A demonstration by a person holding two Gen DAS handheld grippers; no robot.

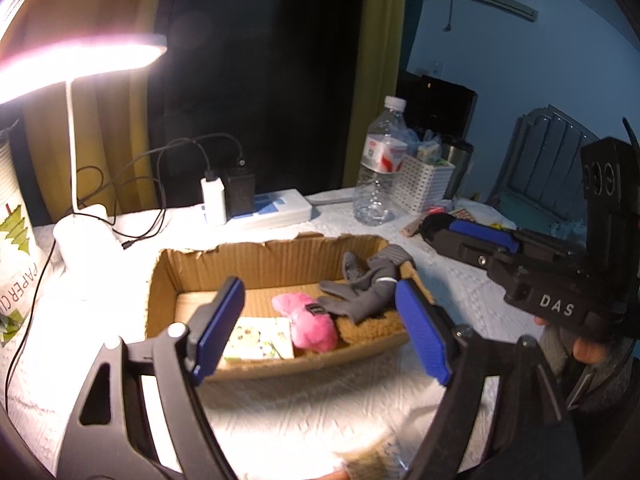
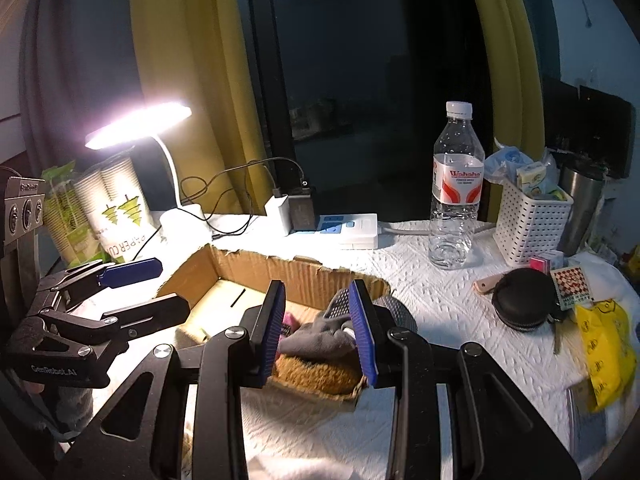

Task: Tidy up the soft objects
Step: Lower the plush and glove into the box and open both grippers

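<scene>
Grippers hang empty at the cardboard box (image 1: 280,258) with the soft things inside.
My left gripper (image 1: 320,328) gapes wide at the box's near wall; my right gripper (image 2: 320,328) is parted more narrowly over its right end, clasping nothing. Inside lie a grey glove (image 1: 368,288) across a brown fuzzy piece (image 2: 316,374), a pink plush (image 1: 310,326) beside them, and a printed packet (image 1: 256,338). A water bottle (image 2: 456,196) stands behind on the white cloth (image 2: 432,292).

We see bare worktop (image 2: 432,300) between the cardboard box (image 2: 304,276) and the water bottle (image 2: 454,188); the far edge is crowded by lamp (image 2: 140,128), power strip (image 2: 352,230) and white basket (image 2: 532,220).
</scene>
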